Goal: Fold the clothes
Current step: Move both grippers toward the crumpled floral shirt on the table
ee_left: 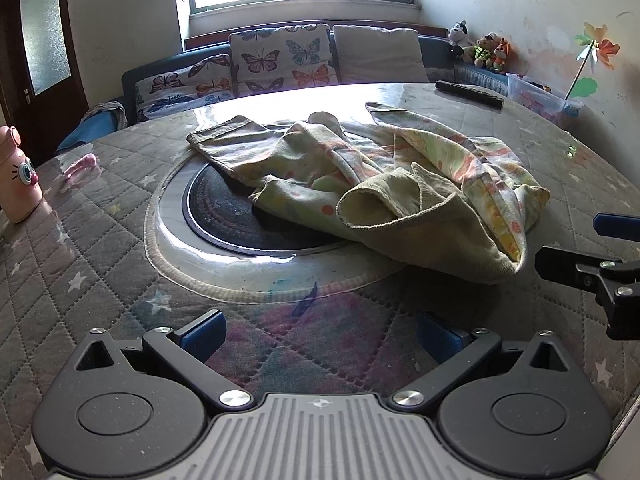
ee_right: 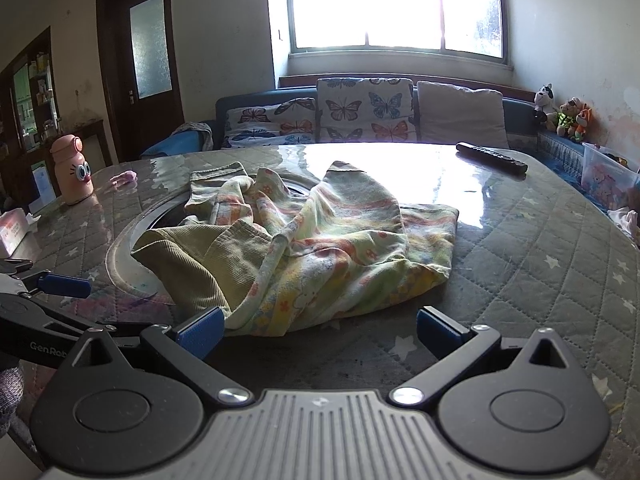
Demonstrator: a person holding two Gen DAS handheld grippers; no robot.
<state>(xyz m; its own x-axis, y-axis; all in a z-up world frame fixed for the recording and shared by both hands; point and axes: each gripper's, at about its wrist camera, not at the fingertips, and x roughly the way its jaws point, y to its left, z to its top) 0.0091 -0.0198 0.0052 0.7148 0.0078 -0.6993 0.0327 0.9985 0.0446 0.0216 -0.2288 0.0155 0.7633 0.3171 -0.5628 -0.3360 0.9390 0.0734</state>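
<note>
Pink bottle (ee_left: 16,174) stands far left on the quilted table (ee_left: 100,248); left gripper (ee_left: 320,334) wide, holding nothing; crumpled pale-green garment (ee_left: 384,196) lies mid-table over the dark round plate (ee_left: 224,216); right gripper (ee_right: 320,330) wide, just before the garment's near edge

Home living rm, butterfly-cushion sofa (ee_right: 320,120), plush toys (ee_right: 568,116), quilted table (ee_right: 540,248), window (ee_right: 394,4)

A round counter (ee_left: 100,240) with a quilted, star-printed cover under clear plastic has a dark round plate (ee_left: 224,208) at its centre. A pink cartoon-faced bottle (ee_right: 74,170) stands near the left edge, a black remote (ee_right: 492,158) near the far right edge. Behind are a sofa with butterfly cushions (ee_right: 364,114), plush toys (ee_right: 568,118) and a bright window (ee_right: 394,4).
</note>
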